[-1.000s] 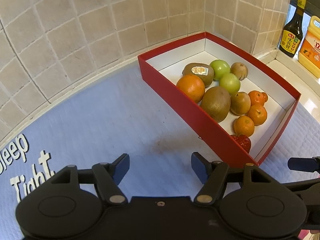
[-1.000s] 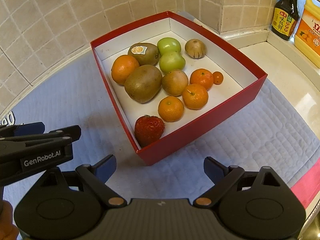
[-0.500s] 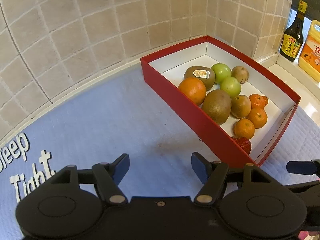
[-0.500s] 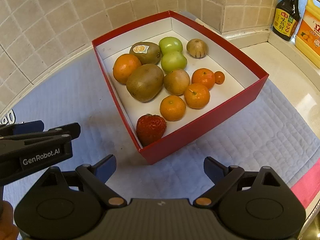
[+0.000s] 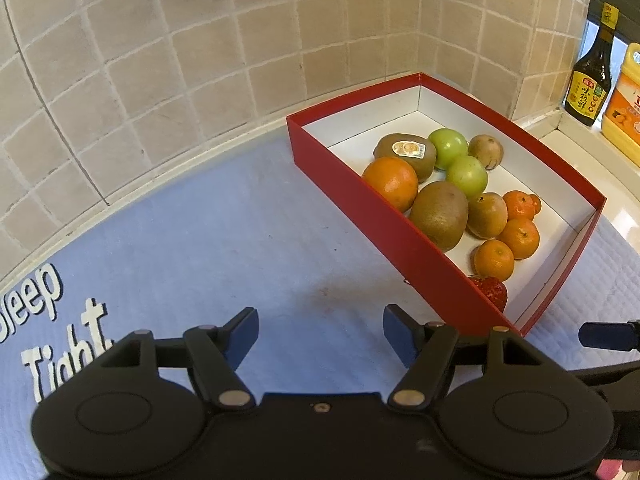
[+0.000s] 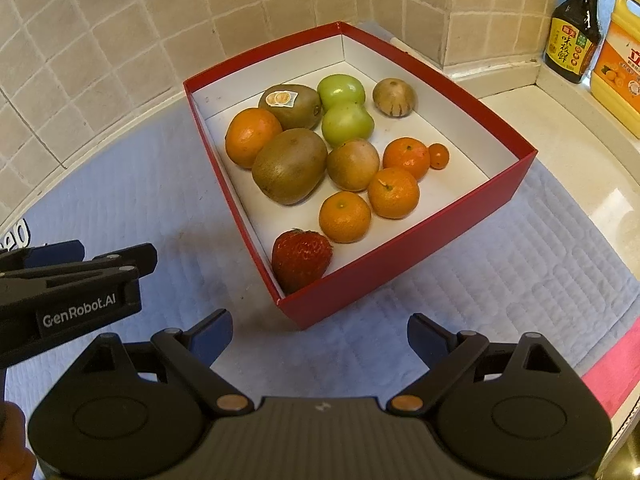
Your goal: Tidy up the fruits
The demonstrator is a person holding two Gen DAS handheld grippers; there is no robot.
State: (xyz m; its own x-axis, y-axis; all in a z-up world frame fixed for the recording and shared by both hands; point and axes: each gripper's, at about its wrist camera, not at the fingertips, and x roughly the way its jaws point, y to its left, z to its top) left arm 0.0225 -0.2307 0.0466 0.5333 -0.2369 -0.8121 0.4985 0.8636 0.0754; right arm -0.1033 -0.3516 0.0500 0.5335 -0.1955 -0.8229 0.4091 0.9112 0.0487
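Both tools hang over the blue quilted mat (image 6: 460, 300), nothing held. Right gripper (image 6: 320, 338): jaws spread wide, empty, just short of the red box (image 6: 400, 264) near corner. Left gripper (image 5: 318, 334): jaws also wide apart, empty, over bare mat to the left of the box.

All fruit sits inside the box. Nearest: strawberry (image 6: 301, 258) tucked in the near corner against the wall. Soft, bruises easily; judge a light pinch across its widest part, and approach from above since the wall blocks one side. Next, three mandarins (image 6: 345, 217), light, thin-skinned, slightly squashy, grip across the middle. Beside them a tiny kumquat (image 6: 439, 155), likely to slip or roll. Mid-box: big kiwi (image 6: 290, 166), fuzzy so good friction, heavier, take across the short axis. Orange (image 6: 252, 136) is firm, smooth and round, so centre the grip. Further back: stickered kiwi (image 6: 290, 105), two green fruits (image 6: 347, 123), glossy and probably slippery. Fruits are touching, so fingers need gaps.

Far right: sauce bottle (image 6: 572, 40), yellow jug (image 6: 618, 68).
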